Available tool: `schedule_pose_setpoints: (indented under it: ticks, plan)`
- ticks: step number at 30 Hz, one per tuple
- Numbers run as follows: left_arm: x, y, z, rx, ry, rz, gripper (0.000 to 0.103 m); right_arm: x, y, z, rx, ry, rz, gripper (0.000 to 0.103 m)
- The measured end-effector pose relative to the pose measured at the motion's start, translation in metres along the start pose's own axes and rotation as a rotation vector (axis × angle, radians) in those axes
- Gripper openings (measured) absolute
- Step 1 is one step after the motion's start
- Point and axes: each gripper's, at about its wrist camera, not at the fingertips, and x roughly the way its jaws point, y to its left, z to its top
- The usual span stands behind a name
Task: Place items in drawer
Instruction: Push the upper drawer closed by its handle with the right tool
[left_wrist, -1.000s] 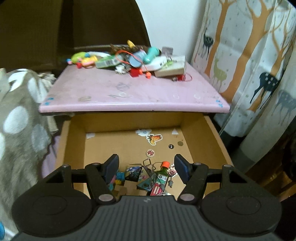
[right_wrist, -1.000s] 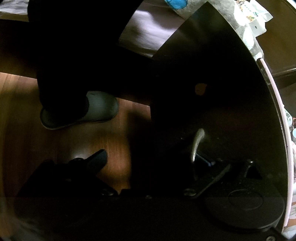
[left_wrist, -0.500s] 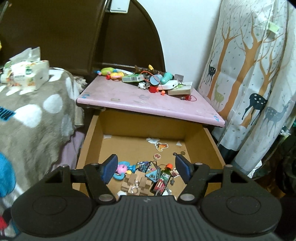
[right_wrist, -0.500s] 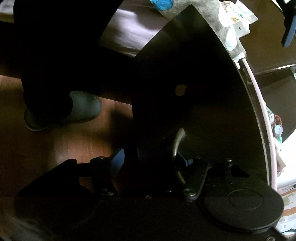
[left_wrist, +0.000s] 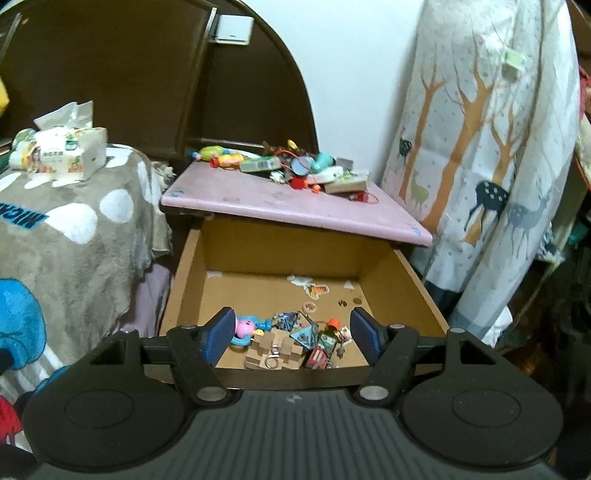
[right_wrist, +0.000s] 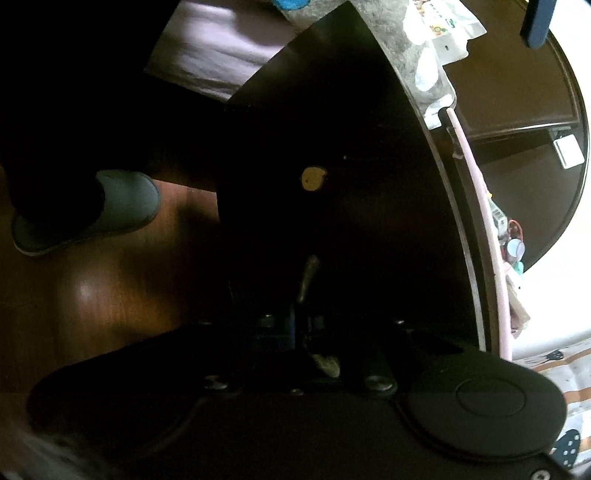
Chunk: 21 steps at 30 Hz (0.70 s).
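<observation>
Left wrist view shows the drawer (left_wrist: 402, 273) pulled open under the pink tabletop (left_wrist: 280, 206), with small toys (left_wrist: 288, 339) lying in a heap near its front edge. Over the last second the left gripper (left_wrist: 293, 338) has drawn back and up from the drawer, its fingers spread and empty, so more of the bed and curtain show. More toys wait in a pile (left_wrist: 291, 166) on the tabletop, so the job looks unfinished. In the dim right wrist view, the right gripper (right_wrist: 301, 328) has closed in on the drawer handle (right_wrist: 308, 277); it seems pinched shut on it, though shadow makes that uncertain.
</observation>
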Motion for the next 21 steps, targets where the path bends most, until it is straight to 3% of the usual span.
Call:
schedule_pose_setpoints:
  ticks: [7,17,21]
  plan:
    - [-0.009,0.021,0.004,-0.112,-0.032,-0.014,0.068,-0.008,-0.012,-0.003,-0.005,-0.001,-0.023,0.0]
    - [-0.003,0.025,0.006,-0.12,-0.007,-0.044,0.068,-0.005,-0.028,-0.006,-0.016,-0.013,-0.007,0.0]
    - [0.002,0.035,0.006,-0.167,0.007,-0.055,0.068,0.007,-0.038,-0.003,-0.008,-0.003,-0.017,0.0]
